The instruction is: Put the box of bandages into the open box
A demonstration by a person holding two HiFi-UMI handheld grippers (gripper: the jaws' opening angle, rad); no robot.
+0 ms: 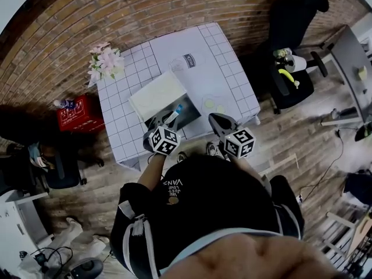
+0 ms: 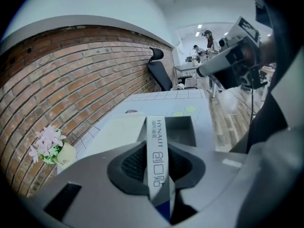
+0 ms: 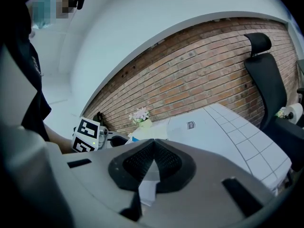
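With left gripper [image 2: 158, 147] clamped on the slim box of bandages [image 2: 157, 167], held just short of the open box [image 2: 191, 127], and right gripper [image 3: 153, 148] closed on nothing, carry farther over the grey cavity, lower end-first clear of the near rim, then let go.

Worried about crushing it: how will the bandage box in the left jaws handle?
Probably light and fairly stiff: the slim bandage box stands straight between the jaws. It would likely dent if squeezed harder. Its smooth printed face might slip.
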